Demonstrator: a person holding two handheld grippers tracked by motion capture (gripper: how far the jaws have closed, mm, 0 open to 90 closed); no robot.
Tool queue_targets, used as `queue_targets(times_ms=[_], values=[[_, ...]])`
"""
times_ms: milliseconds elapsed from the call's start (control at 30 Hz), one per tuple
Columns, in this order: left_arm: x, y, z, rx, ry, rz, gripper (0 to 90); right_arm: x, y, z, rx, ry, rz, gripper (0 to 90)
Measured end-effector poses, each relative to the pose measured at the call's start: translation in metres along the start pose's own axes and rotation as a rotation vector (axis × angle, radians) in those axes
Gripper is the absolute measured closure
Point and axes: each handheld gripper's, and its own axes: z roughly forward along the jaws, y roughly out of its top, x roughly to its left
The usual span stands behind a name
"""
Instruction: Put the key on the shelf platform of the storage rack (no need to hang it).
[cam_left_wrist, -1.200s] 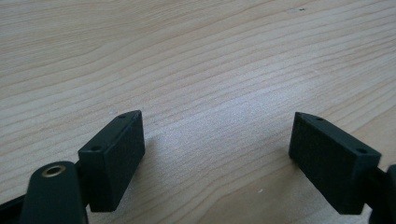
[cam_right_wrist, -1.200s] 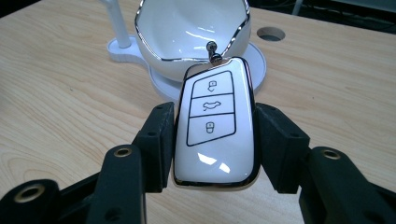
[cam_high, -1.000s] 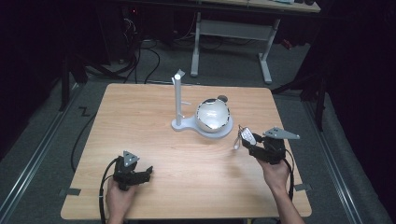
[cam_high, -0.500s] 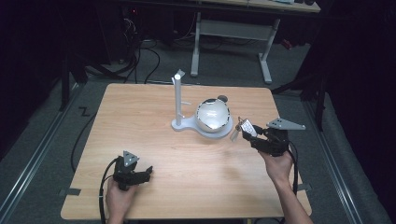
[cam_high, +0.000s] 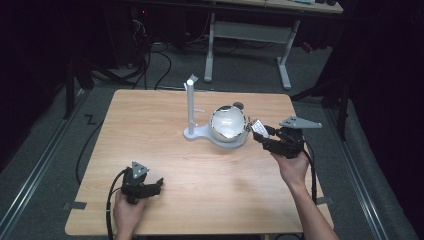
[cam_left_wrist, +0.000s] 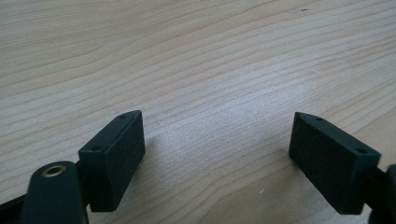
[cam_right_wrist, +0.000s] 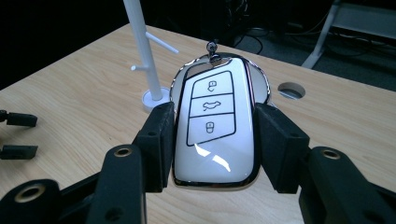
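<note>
Now right gripper, clamped on car key fob, had risen toward white stand; hanging looked next. Left gripper sat wide.

Overhead light falls on the table; surroundings dark. Glare streaks the key fob (white face), soft shadows under the left gripper. Near jaws slightly blurred.

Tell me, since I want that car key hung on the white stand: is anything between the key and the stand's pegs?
Yes. The right gripper holds the key fob just right of the shiny bowl, and the bowl sits on the base between the fob and the white stand. The fob would probably have to pass over it.
</note>
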Motion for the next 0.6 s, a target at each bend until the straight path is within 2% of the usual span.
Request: queue_targets(times_ms=[100, 267, 367, 600], values=[[0.001, 0.000, 0.000, -0.002, -0.005, 0.010, 18.7, 0.001, 0.006, 0.005, 0.000, 0.005, -0.006, 50.7], [0.000, 0.000, 0.000, 0.000, -0.001, 0.002, 18.7, 0.002, 0.016, 0.012, -0.002, 0.014, -0.008, 50.7], [0.000, 0.000, 0.000, 0.001, -0.001, 0.003, 18.7, 0.003, 0.022, 0.017, 0.004, 0.010, -0.020, 50.7], [0.001, 0.000, 0.000, -0.001, -0.004, 0.010, 18.7, 0.002, 0.030, 0.028, 0.012, 0.004, -0.013, 50.7]])
